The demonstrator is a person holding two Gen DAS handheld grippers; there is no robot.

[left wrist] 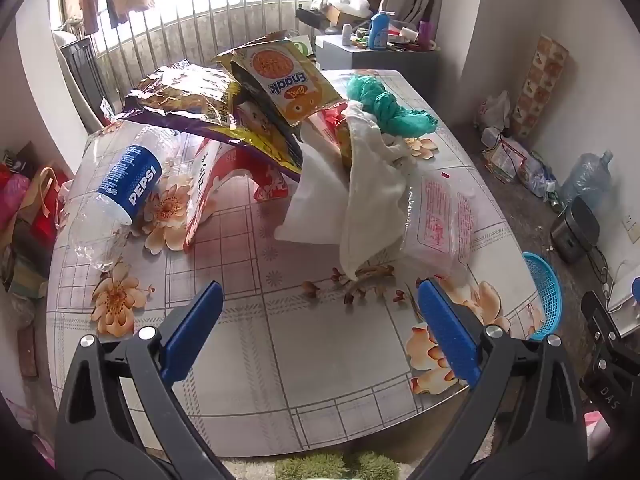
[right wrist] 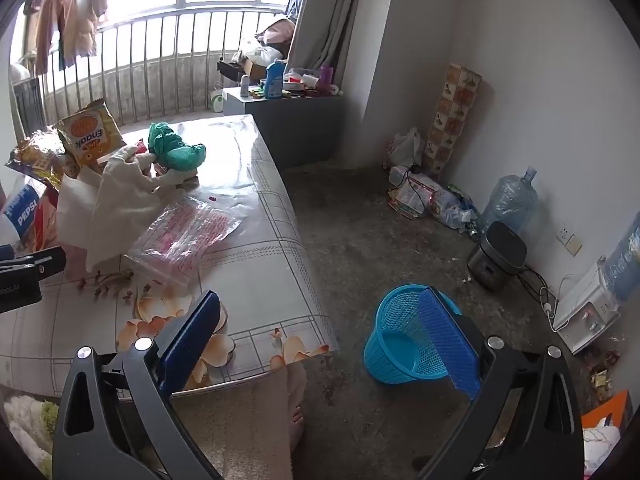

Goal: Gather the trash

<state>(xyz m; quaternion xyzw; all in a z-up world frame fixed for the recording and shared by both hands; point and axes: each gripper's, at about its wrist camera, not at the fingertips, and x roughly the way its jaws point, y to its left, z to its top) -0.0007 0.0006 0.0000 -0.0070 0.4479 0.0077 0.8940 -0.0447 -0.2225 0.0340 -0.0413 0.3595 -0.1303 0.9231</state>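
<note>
Trash lies piled on the flower-patterned table [left wrist: 320, 344]: a crushed Pepsi bottle [left wrist: 120, 196], a purple-and-gold snack bag [left wrist: 192, 100], an orange Enaak packet [left wrist: 288, 80], a white cloth [left wrist: 368, 184], a green plastic bag [left wrist: 384, 104] and a clear bag with pink print [left wrist: 440, 216]. My left gripper [left wrist: 320, 292] hovers open above the bare near part of the table, short of the pile. My right gripper [right wrist: 320, 296] is open over the table's right edge. A blue mesh basket [right wrist: 404, 340] stands on the floor behind its right finger.
A grey cabinet [right wrist: 288, 120] with bottles stands beyond the table. Along the right wall sit a rice cooker [right wrist: 496, 256], a large water jug [right wrist: 508, 196] and loose bags. A person's bare foot [right wrist: 296, 420] shows at the table's corner. Railings and hanging clothes fill the back.
</note>
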